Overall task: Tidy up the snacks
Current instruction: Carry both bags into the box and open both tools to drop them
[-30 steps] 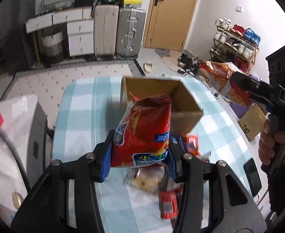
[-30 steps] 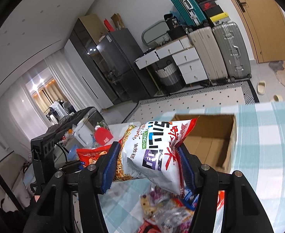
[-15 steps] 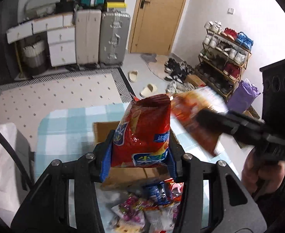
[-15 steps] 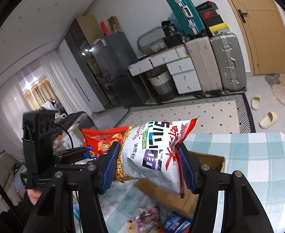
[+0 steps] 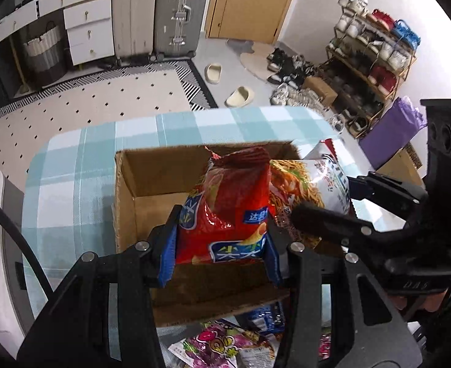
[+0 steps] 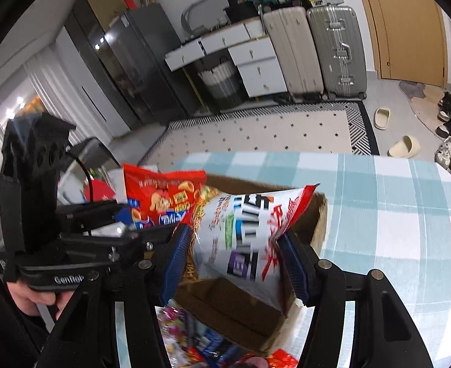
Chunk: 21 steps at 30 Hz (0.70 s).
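left gripper (image 5: pixel 222 245) jaws clamp red chip bag (image 5: pixel 228 211), right gripper (image 6: pixel 234 260) jaws clamp white noodle bag (image 6: pixel 244 239), both over cardboard box (image 5: pixel 152 190).

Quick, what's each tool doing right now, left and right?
Left tool: closed on the red chip bag, over the cardboard box.
Right tool: closed on the white noodle snack bag, over the same box.

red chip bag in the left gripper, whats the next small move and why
Probably ease the left gripper down a little further, then open it. It holds the red chip bag over the open cardboard box, whose floor on that side looks bare. The white noodle bag in the right gripper crowds in beside it, so lowering straight avoids a snag.
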Motion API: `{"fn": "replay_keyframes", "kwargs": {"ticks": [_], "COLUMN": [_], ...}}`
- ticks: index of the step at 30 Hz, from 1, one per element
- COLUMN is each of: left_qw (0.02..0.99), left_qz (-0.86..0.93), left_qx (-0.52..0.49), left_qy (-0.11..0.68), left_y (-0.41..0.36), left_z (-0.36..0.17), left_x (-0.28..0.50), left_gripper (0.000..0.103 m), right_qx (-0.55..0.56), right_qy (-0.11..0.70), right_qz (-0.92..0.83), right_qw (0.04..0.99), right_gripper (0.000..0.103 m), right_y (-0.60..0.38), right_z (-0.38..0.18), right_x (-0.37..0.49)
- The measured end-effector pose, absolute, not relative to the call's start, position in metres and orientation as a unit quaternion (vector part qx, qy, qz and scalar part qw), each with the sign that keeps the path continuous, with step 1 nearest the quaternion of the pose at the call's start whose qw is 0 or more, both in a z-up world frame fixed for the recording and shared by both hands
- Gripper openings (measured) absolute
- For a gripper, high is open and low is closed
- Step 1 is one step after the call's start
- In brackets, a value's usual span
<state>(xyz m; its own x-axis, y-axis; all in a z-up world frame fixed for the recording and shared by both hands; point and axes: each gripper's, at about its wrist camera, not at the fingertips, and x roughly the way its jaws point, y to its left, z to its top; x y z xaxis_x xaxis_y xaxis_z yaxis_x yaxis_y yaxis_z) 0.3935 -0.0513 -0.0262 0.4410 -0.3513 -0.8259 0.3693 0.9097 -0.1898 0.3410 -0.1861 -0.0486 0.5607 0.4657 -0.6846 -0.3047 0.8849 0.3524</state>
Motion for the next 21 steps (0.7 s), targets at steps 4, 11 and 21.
{"fn": "replay_keyframes", "kwargs": {"ticks": [4,11,21], "left_qw": [0.844,0.835,0.845], "left_qz": [-0.207,-0.194,-0.173], "left_qx": [0.022,0.027,0.047], "left_qy": [0.494,0.514,0.504], "left_y": [-0.046,-0.048,-0.046], "left_z": [-0.055,-0.085,-0.080], "left_x": [0.394,0.403,0.384], "left_gripper": [0.044,0.044,0.062], "right_qx": [0.074,0.056,0.042], "right_qy": [0.426,0.433,0.423], "right_qz": [0.217,0.212,0.210], "right_qw": [0.875,0.874,0.880], "right_gripper": [0.059,0.060,0.074], "right_y": [-0.180,-0.175,-0.170], "right_z": [-0.065,-0.079,-0.075], "right_x": [0.345,0.354,0.342]}}
